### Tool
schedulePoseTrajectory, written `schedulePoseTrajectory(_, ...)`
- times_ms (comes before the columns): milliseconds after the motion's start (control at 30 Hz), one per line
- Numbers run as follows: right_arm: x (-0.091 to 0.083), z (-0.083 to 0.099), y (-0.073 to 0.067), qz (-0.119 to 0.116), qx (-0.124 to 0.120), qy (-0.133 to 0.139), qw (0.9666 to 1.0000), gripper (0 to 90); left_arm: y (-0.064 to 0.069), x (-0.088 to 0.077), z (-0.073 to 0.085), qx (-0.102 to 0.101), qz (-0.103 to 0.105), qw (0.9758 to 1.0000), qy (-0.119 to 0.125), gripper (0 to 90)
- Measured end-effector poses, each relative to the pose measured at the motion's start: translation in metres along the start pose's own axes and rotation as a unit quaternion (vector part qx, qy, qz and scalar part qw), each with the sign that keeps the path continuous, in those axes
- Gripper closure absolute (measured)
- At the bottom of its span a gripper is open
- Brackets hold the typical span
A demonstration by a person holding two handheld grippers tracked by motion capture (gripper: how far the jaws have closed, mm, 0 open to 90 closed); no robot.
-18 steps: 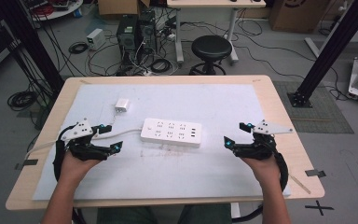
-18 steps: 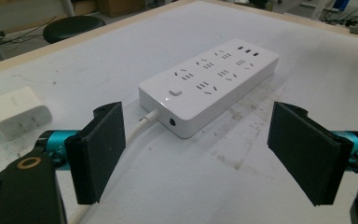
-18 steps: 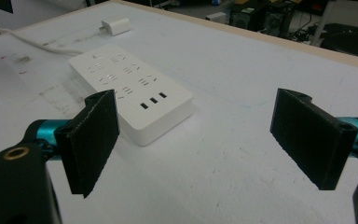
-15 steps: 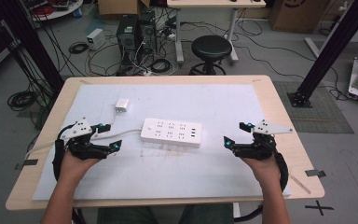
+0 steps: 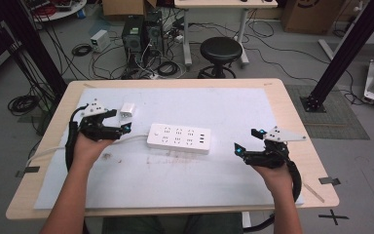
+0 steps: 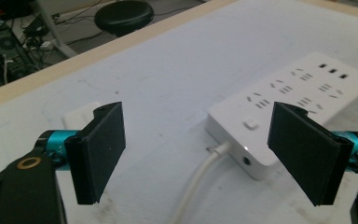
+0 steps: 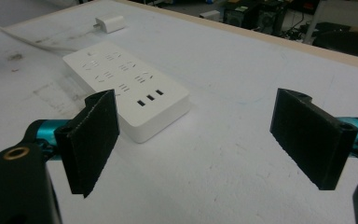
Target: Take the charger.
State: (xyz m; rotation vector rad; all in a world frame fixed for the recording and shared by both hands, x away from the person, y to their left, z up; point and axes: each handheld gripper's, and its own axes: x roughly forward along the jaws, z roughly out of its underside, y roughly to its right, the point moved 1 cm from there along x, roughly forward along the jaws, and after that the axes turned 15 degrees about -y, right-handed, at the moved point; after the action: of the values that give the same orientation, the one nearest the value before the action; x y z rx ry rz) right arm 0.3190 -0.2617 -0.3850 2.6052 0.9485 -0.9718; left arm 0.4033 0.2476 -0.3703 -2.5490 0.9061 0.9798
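At the left edge of the table [image 5: 39, 195], a white cable [image 5: 44, 153] trails in across the pale mat [image 5: 175, 185] toward the power strip. The left gripper [image 5: 119, 122] sits above it near the mat's left side, jaws spread wide with nothing between them. Just beyond its tips lies a small white charger [image 5: 127, 110], near the gripper but not touching it; in the left gripper view [image 6: 196, 149] the charger [image 6: 77, 119] is partly hidden behind one jaw. The white power strip [image 5: 179, 138] lies flat in the middle of the mat, lengthwise across it, its cable end facing the left gripper. In the left gripper view that end of the power strip [image 6: 279, 100] lies between the jaws' line of sight, apart from them, with the cable [image 6: 200, 182] running out toward the camera. Smudges mark the mat just in front of the strip. Farther right, well apart from the strip, the right gripper [image 5: 246, 141] hovers with its jaws also spread and empty. The right gripper view [image 7: 193, 140] shows the strip [image 7: 126, 88] off to one side, bare mat between the jaws. Beyond the table stand a black stool [image 5: 220, 51] and tangled floor cables [image 5: 141, 63].
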Motion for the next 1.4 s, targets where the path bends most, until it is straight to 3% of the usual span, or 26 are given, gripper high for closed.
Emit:
schedulePoseTrajectory(67,0.001,0.001,-0.001,0.004,0.003,-0.003,1.0000,15.7,-0.010,0.005,-0.008,-0.005,-0.016,0.9998,-0.009,19.1)
schedulePoseTrajectory(300,0.003,0.005,-0.001,0.008,0.007,-0.012,0.9999,15.7,-0.043,0.030,-0.027,-0.056,-0.052,0.9963,-0.038,19.1)
schedulePoseTrajectory(367,0.003,0.004,-0.001,0.008,0.006,-0.011,0.9999,15.7,-0.052,0.040,-0.027,-0.069,-0.056,0.9957,-0.026,19.1)
schedulePoseTrajectory(533,0.005,0.003,-0.004,0.012,0.006,-0.014,0.9998,15.7,-0.073,0.072,-0.022,-0.109,-0.064,0.9899,-0.064,19.2)
schedulePoseTrajectory(633,0.006,0.002,-0.006,0.012,0.004,-0.018,0.9998,15.7,-0.078,0.086,-0.019,-0.123,-0.070,0.9878,-0.065,19.2)
schedulePoseTrajectory(733,0.007,0.003,-0.009,0.014,0.002,-0.021,0.9997,15.7,-0.081,0.099,-0.014,-0.128,-0.075,0.9860,-0.076,19.2)
schedulePoseTrajectory(933,0.007,0.005,-0.010,0.022,0.001,-0.025,0.9994,15.7,-0.080,0.112,-0.011,-0.128,-0.074,0.9856,-0.082,19.2)
schedulePoseTrajectory(1033,0.007,0.006,-0.011,0.023,0.004,-0.026,0.9994,15.7,-0.078,0.116,-0.011,-0.121,-0.072,0.9863,-0.086,19.1)
schedulePoseTrajectory(1400,0.005,0.006,-0.012,0.024,0.003,-0.025,0.9994,15.7,-0.079,0.125,-0.005,-0.120,-0.079,0.9831,-0.113,19.2)
